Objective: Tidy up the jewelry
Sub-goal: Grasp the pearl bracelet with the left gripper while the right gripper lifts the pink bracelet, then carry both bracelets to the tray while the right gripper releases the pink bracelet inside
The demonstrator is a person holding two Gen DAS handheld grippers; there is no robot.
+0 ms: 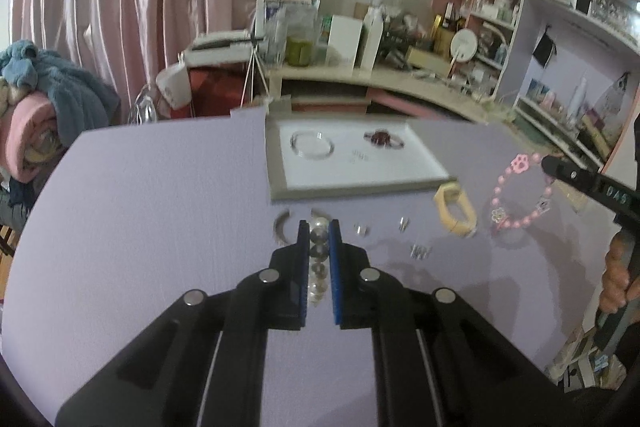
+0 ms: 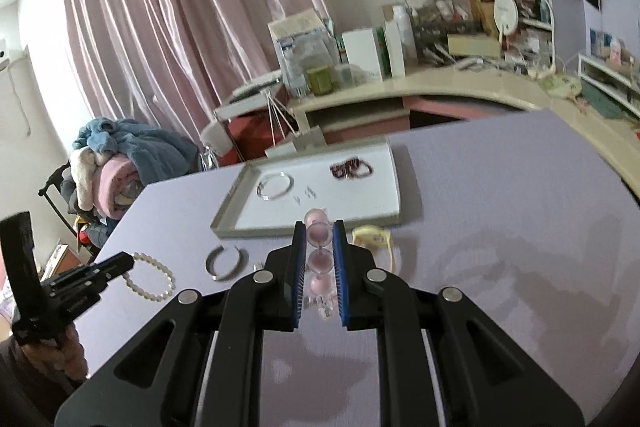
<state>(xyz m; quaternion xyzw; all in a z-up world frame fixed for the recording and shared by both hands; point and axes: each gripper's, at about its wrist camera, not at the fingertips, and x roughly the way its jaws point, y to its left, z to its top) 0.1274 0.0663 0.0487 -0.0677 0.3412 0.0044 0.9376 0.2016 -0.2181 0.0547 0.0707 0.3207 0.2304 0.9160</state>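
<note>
My left gripper [image 1: 319, 227] is shut on a white pearl bracelet [image 1: 319, 251], which also shows in the right wrist view [image 2: 150, 279] hanging from that gripper [image 2: 128, 263]. My right gripper [image 2: 319, 229] is shut on a pink bead bracelet [image 2: 319, 261] and holds it above the table; it shows in the left wrist view [image 1: 520, 195] with its paw charm. A white tray [image 1: 420, 163] holds a silver bangle [image 1: 312, 145], a dark red bracelet [image 1: 382, 139] and small earrings [image 1: 360, 157].
On the purple table [image 1: 140, 207] lie an open silver cuff [image 2: 224, 261], a cream bangle [image 1: 454, 211] and several small silver pieces [image 1: 420, 251]. A cluttered desk and shelves stand behind. Blankets are piled at the left.
</note>
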